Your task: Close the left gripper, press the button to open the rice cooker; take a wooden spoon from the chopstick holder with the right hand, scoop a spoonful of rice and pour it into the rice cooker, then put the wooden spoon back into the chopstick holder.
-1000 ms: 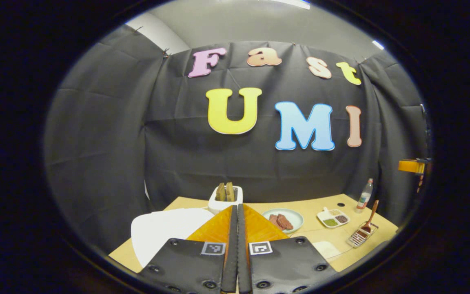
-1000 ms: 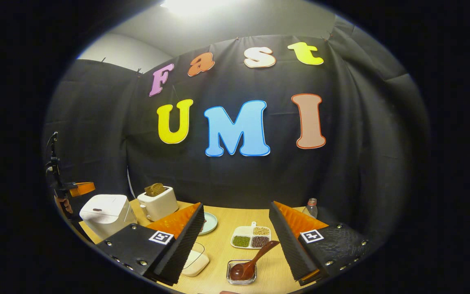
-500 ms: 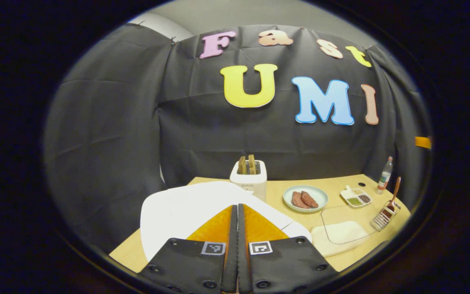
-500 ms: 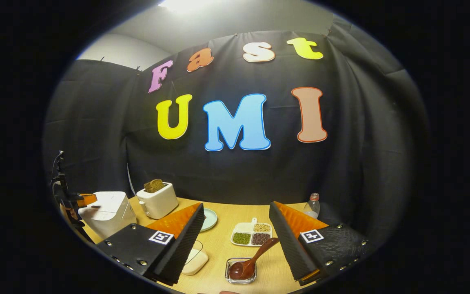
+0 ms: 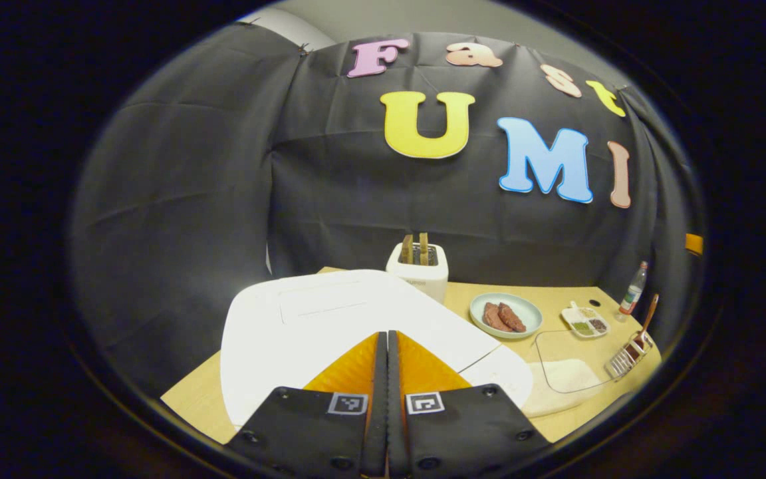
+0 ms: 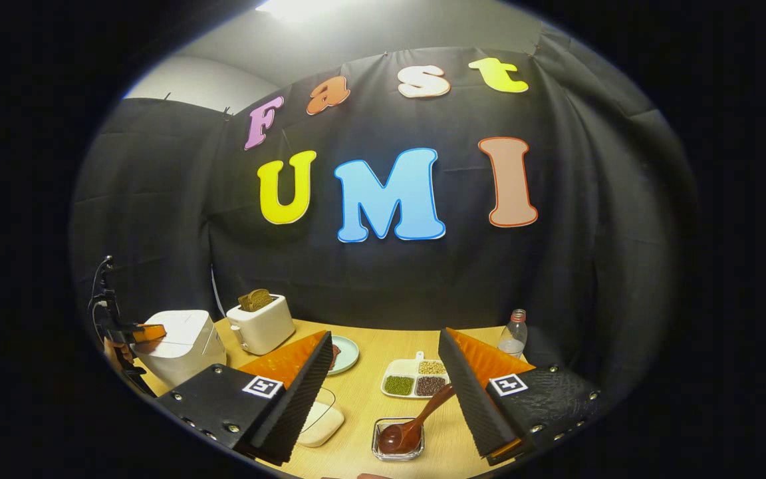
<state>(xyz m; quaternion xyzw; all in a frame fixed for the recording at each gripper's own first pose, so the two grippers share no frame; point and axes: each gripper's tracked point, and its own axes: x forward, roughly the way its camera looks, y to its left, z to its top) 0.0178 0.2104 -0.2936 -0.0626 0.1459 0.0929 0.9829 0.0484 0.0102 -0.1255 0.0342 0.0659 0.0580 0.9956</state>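
the left gripper (image 5: 386, 346) has its fingers pressed together on nothing, tips over the closed rice cooker (image 5: 330, 319); the button press looks unfinished. the right gripper (image 6: 383, 372) gapes empty, the wooden spoon (image 6: 416, 426) untouched in its chopstick holder (image 6: 397, 440) between its fingers. scooping remains.

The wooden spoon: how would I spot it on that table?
Start at the white rice cooker on the wooden table, then look right, past the bowl of rice. The wooden spoon stands bowl-down in a small clear holder, its brown handle leaning up toward the divided dish of beans.
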